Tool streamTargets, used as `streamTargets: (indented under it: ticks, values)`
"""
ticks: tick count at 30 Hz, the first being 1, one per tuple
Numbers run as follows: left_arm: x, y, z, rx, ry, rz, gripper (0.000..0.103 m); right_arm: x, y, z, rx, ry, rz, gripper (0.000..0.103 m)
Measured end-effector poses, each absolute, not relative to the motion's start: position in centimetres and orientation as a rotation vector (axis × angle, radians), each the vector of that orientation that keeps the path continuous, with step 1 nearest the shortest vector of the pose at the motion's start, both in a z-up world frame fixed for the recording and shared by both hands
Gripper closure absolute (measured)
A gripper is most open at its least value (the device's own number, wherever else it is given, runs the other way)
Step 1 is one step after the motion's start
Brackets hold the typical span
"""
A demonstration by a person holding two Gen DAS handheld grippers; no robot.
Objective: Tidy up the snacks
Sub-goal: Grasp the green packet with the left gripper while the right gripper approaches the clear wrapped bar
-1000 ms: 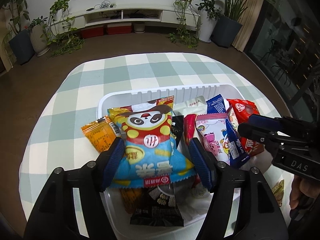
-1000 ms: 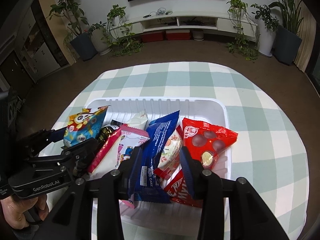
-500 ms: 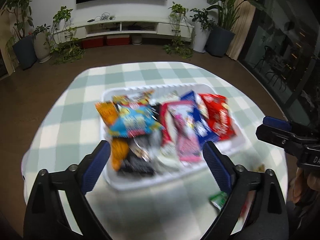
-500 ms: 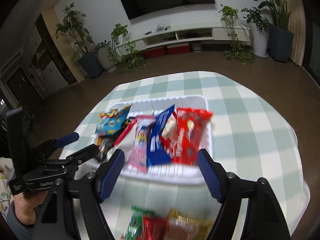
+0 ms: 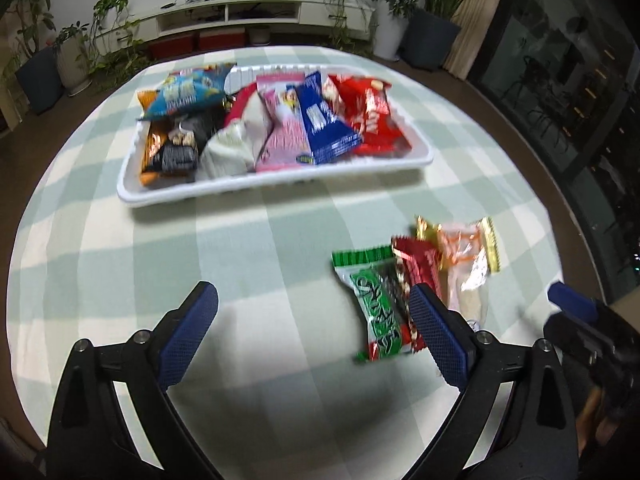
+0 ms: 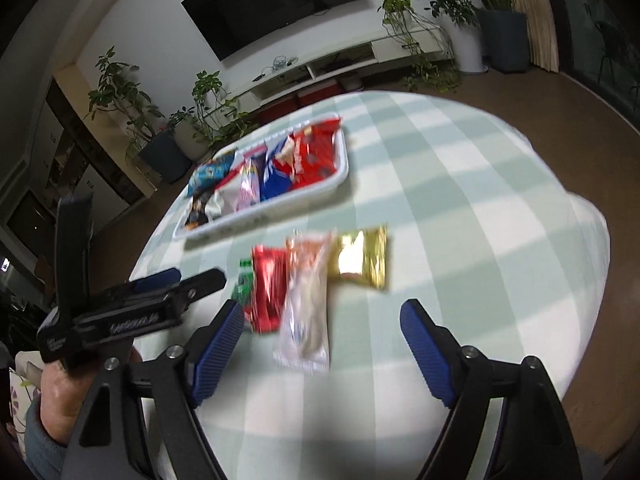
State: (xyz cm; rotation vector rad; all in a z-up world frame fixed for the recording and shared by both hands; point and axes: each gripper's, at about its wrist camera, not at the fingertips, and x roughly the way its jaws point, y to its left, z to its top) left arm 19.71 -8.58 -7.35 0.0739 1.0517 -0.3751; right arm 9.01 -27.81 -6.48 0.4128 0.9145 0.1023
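Observation:
A white tray point(image 5: 272, 178) full of snack packets stands at the far side of the checked table; it also shows in the right wrist view point(image 6: 316, 196). Several loose packets lie on the cloth nearer me: a green one point(image 5: 376, 300), a red one point(image 5: 418, 268), a clear orange-printed one point(image 5: 468, 268) and a gold one point(image 6: 362, 258). My left gripper point(image 5: 316, 338) is open and empty above the cloth, left of the green packet. My right gripper point(image 6: 322, 346) is open and empty, its fingers either side of the clear packet point(image 6: 306, 312), above it.
The round table has a green and white checked cloth point(image 5: 240, 240). Its edge drops to a brown floor on all sides. Potted plants point(image 5: 430, 32) and a low TV cabinet point(image 5: 256, 12) stand beyond it.
Both grippers let go of packets in the tray, opened, and pulled back toward me. The loose packets on the cloth have come into view under them.

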Motion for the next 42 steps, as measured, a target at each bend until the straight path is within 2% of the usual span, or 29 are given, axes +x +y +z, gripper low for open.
streamTargets:
  ticks: [4,17,20,23,24,26,27,28,31,42]
  values:
    - [19.7,-9.8,-8.8,0.157,1.076,-0.324,0.006,8.4,-27.4,-7.1,0.405,0.923,0.115,0.024]
    - [21.1,-13.1,-10.9,0.251,1.098,-0.285,0.007,8.0,-27.4,-6.7,0.397,0.892,0.137,0.024]
    - [21.3,-13.5,-10.9,0.258,1.094,-0.298,0.014,7.9,-27.4,-6.8,0.395,0.895,0.136,0.024]
    - [21.4,-14.3,-10.7,0.271,1.090,-0.335,0.034,7.9,-27.2,-6.9,0.390,0.899,0.133,0.024]
    - [21.4,-14.6,-10.6,0.275,1.090,-0.352,0.045,7.9,-27.2,-6.9,0.387,0.900,0.133,0.024]
    - [21.2,-15.2,-10.3,0.297,1.088,-0.375,0.060,7.9,-27.0,-6.9,0.378,0.900,0.132,0.025]
    - [21.1,-15.6,-10.3,0.307,1.087,-0.389,0.072,7.9,-26.9,-6.9,0.373,0.901,0.131,0.025]
    - [21.1,-16.0,-10.2,0.316,1.088,-0.403,0.079,7.9,-26.8,-6.9,0.372,0.902,0.132,0.025]
    - [21.0,-16.3,-10.2,0.328,1.084,-0.427,0.085,7.8,-26.8,-6.9,0.367,0.904,0.130,0.027]
    - [19.2,-11.7,-9.2,0.192,1.078,-0.469,0.092,7.9,-26.3,-7.1,0.342,0.918,0.122,0.032]
